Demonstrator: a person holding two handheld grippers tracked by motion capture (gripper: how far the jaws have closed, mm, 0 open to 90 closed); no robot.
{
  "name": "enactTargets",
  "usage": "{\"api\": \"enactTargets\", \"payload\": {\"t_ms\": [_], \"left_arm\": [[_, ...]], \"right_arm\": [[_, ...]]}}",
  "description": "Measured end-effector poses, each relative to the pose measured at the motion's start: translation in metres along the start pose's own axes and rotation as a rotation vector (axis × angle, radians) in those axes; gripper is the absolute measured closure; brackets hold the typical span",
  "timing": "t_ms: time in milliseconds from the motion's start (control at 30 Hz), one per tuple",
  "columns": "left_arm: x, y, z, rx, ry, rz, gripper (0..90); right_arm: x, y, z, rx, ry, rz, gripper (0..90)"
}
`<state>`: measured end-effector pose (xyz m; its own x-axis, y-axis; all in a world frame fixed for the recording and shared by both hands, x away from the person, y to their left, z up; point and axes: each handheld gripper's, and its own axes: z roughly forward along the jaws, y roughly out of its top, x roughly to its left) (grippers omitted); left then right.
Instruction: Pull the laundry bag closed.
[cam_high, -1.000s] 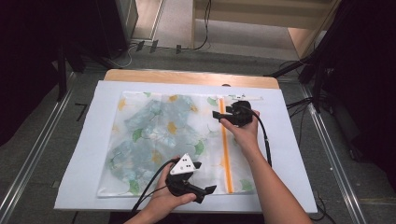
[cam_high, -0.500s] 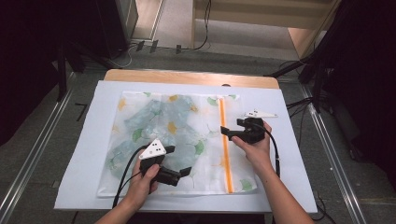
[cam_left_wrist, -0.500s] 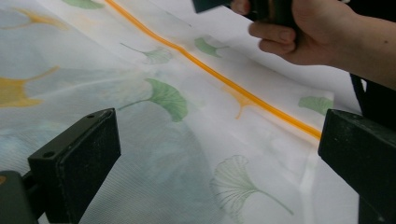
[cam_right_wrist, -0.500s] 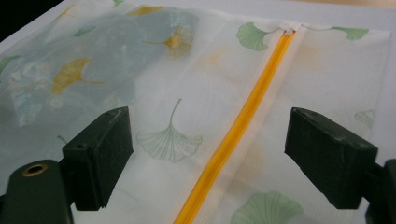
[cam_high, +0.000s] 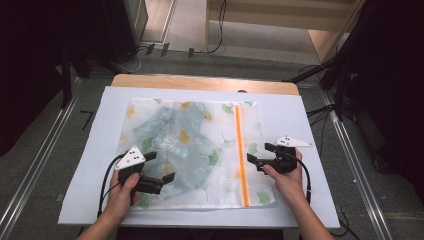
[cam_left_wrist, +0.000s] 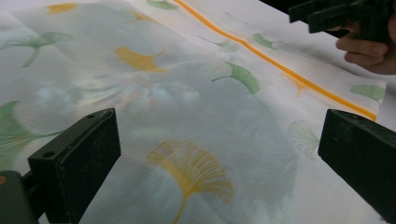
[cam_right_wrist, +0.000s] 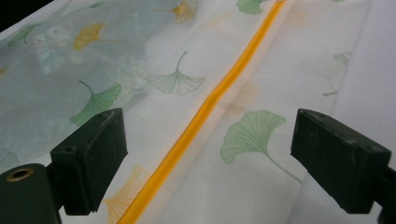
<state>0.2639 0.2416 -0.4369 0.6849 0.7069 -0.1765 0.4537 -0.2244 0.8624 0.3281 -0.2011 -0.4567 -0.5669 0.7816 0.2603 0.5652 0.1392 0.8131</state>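
A white mesh bag printed with ginkgo leaves lies flat on the table, with a grey-green cloth showing through its left part. An orange zipper runs down its right side. My left gripper hovers open over the bag's near left part, with only fabric beneath its jaws. My right gripper sits at the bag's right edge. Its jaws have just been opening and now stand wide, with the zipper below them and nothing gripped. The right gripper also shows far off in the left gripper view.
A white cover tops the table, and a strip of wood shows along its far edge. Metal rails run along the floor on both sides. Cables and dark stands crowd the far right.
My left gripper has slid left along the bag's near part. My right gripper has come from the far end of the zipper toward me and to the right edge, with its jaws wider.
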Motion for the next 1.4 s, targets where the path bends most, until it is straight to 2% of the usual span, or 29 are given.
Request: {"api": "enactTargets", "payload": {"t_ms": [200,333,467,767,967,1000,1200,1333,1400], "left_arm": [[0.015,-0.013,-0.018,0.001,0.048,-0.034,0.0],[0.02,-0.014,-0.026,-0.012,0.065,-0.034,0.0],[0.023,-0.016,-0.035,-0.026,0.08,-0.013,0.0],[0.032,-0.027,-0.058,-0.025,0.114,-0.029,0.0],[0.038,-0.033,-0.073,-0.032,0.142,-0.045,0.0],[0.04,-0.036,-0.078,-0.031,0.152,-0.048,0.0],[0.043,-0.04,-0.089,-0.039,0.167,-0.059,0.0],[0.044,-0.044,-0.096,-0.022,0.181,-0.044,0.0],[0.048,-0.046,-0.1,-0.019,0.19,-0.063,0.0]], "right_arm": [[-0.006,-0.009,-0.017,-0.008,-0.014,0.011,9.5],[-0.009,-0.015,-0.028,-0.021,-0.014,0.01,8.3],[-0.01,-0.021,-0.04,-0.034,-0.013,0.01,6.8],[-0.013,-0.042,-0.07,-0.032,-0.023,0.011,4.7],[-0.018,-0.051,-0.088,-0.05,-0.035,0.019,4.5],[-0.02,-0.054,-0.095,-0.055,-0.044,0.022,4.5],[-0.025,-0.065,-0.106,-0.056,-0.067,0.039,4.5],[-0.026,-0.07,-0.115,-0.073,-0.083,0.047,4.6],[-0.027,-0.072,-0.121,-0.081,-0.099,0.05,4.8]]}}
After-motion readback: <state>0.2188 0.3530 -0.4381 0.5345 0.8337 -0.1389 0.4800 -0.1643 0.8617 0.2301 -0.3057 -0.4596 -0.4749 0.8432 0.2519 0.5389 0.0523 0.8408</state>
